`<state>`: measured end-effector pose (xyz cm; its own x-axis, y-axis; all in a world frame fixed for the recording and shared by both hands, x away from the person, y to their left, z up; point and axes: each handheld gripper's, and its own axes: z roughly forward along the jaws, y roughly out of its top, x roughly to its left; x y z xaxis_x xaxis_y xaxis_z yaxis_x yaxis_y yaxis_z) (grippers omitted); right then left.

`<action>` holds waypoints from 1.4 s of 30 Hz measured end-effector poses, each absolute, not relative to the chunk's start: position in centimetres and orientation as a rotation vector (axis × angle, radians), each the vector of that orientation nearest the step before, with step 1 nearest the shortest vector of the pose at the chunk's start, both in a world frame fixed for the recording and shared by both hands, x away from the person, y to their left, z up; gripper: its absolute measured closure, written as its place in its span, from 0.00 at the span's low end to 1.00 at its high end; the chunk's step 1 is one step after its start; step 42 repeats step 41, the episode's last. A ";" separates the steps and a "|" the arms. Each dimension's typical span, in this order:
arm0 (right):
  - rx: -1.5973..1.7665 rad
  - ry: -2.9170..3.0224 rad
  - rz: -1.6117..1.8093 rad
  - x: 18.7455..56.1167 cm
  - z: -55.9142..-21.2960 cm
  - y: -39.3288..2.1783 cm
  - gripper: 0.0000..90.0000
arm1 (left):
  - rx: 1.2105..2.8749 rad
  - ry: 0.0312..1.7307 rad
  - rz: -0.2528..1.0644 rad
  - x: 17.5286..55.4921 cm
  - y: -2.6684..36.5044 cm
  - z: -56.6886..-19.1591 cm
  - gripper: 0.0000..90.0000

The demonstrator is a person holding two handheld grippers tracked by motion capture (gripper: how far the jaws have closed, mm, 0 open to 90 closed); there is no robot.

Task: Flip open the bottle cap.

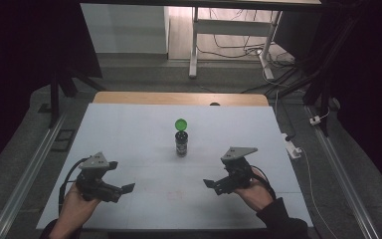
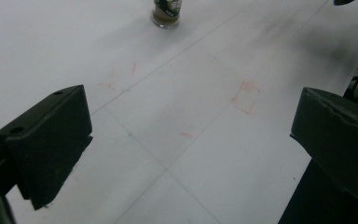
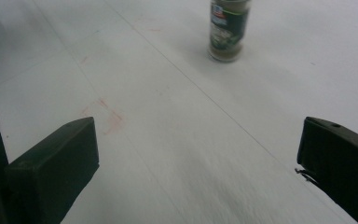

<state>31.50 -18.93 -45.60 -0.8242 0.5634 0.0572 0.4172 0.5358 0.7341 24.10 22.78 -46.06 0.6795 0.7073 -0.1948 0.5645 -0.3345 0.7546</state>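
White sheeting covers the table (image 1: 144,129), with a strip of bare wood along its far edge and faint seams crossing it. Beyond that edge lies grey floor with a white desk frame (image 1: 195,45) and a tangle of cables (image 1: 238,47); dark curtains close off both sides, and metal rails run along the floor to left and right.

From the high view, a small spice jar (image 1: 181,139) with a green lid stands upright near the middle of the table, well apart from both tools. The left gripper (image 1: 124,189) and the right gripper (image 1: 210,184) hover near the front edge, pointing inward toward each other, each with jaws spread wide and nothing between them.

Closer in, the left gripper view adds faint red pen marks (image 2: 244,97) on the sheet and the base of the jar (image 2: 166,13) at the top of the frame. The right gripper view shows the jar's printed label (image 3: 228,28) and another red smudge (image 3: 109,116).

Open white surface surrounds the jar on every side, and the stretch between the two grippers is bare.
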 end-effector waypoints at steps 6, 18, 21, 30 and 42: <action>0.886 2.536 1.136 30.1 -45.3 -21.7 0.00 | 1.995 1.024 0.225 22.6 24.4 -46.4 0.00; 1.083 2.405 1.139 27.7 -45.4 -27.4 0.00 | 1.934 1.097 0.269 20.0 27.5 -46.8 0.00; 1.125 2.388 1.121 27.3 -45.6 -28.5 0.00 | 1.929 1.112 0.280 19.6 28.1 -46.9 0.00; 1.203 2.347 1.092 26.2 -45.8 -30.3 0.00 | 1.956 1.157 0.299 18.7 28.8 -47.5 0.00; 1.251 2.337 1.054 25.5 -45.7 -30.9 0.00 | 1.989 1.198 0.285 18.5 29.2 -47.7 0.00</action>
